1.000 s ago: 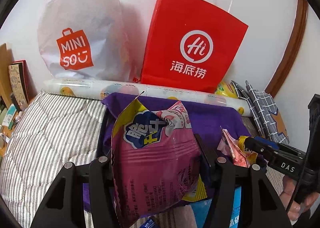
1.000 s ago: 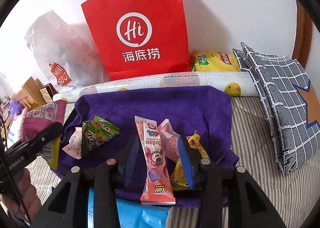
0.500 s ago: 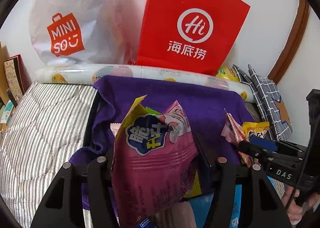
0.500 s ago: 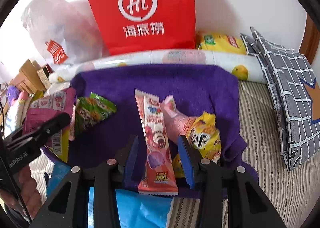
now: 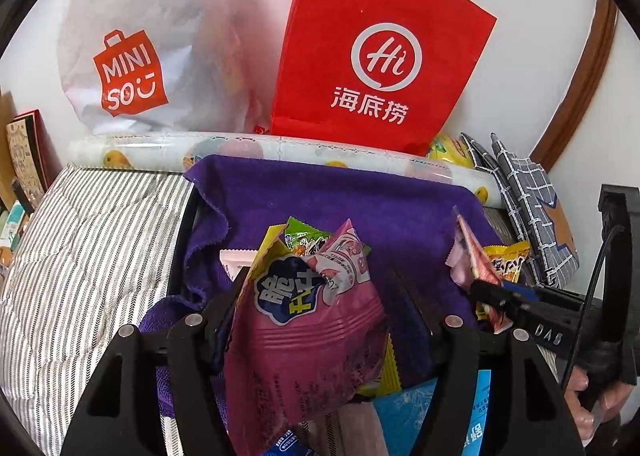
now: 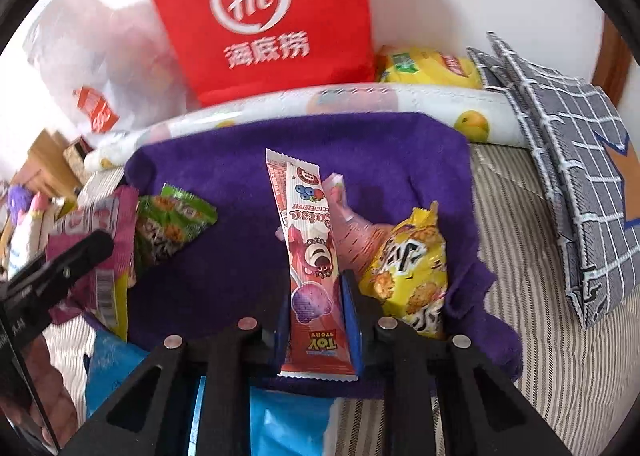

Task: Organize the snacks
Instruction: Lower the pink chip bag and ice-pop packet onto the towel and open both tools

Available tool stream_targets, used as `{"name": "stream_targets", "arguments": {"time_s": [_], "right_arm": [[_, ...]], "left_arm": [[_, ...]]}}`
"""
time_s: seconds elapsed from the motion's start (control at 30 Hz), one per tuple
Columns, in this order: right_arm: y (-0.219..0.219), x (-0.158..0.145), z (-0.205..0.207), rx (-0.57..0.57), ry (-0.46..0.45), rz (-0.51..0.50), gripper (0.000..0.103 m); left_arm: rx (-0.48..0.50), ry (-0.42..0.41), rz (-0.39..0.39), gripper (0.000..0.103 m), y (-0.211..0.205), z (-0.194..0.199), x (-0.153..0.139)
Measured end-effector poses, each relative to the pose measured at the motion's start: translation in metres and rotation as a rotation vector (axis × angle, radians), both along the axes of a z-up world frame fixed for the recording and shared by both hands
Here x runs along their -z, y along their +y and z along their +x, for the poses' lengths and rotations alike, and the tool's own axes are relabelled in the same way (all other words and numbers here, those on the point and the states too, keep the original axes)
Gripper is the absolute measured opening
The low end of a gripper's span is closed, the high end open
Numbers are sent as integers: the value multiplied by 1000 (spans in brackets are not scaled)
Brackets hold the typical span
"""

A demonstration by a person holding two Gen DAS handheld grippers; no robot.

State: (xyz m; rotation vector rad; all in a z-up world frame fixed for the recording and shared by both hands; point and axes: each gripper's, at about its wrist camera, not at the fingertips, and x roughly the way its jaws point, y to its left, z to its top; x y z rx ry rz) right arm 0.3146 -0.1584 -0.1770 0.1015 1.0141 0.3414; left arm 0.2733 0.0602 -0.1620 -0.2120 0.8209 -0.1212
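At nine o'clock in the right wrist view, the left gripper (image 6: 100,244) stays clamped on a pink snack bag (image 5: 304,328), held above the purple towel (image 6: 240,256); it has tilted down since a second ago, showing more towel. A green packet (image 6: 172,216) lies just beside it. At six o'clock, the right gripper (image 6: 316,320) has narrowed from wide apart to pressing both sides of the long red candy stick (image 6: 308,256), so pickup looks ready. A yellow cookie pack (image 6: 412,272) touches it at three o'clock. Where the snacks should go is hidden; the blue pack (image 6: 288,424) below is cut off.
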Motion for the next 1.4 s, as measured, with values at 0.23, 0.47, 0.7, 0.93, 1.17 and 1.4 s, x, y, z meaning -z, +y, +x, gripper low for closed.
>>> {"name": "stream_targets", "arguments": {"time_s": [0.23, 0.47, 0.7, 0.93, 1.17, 1.4], "right_arm": [[-11, -4, 3, 54, -11, 77, 25], [-8, -7, -2, 38, -33, 59, 27], [-8, -10, -4, 40, -44, 63, 28], [-9, -11, -4, 40, -46, 62, 28], [-10, -13, -5, 43, -49, 67, 28], [-13, -16, -7, 52, -52, 78, 28]], "left_arm": [[-30, -33, -34, 70, 9, -2, -6], [-68, -75, 7, 78, 9, -7, -16], [-70, -68, -5, 82, 14, -9, -19], [-30, 36, 15, 82, 13, 2, -5], [-13, 118, 60, 64, 0, 9, 17], [14, 33, 3, 60, -8, 3, 16]]}}
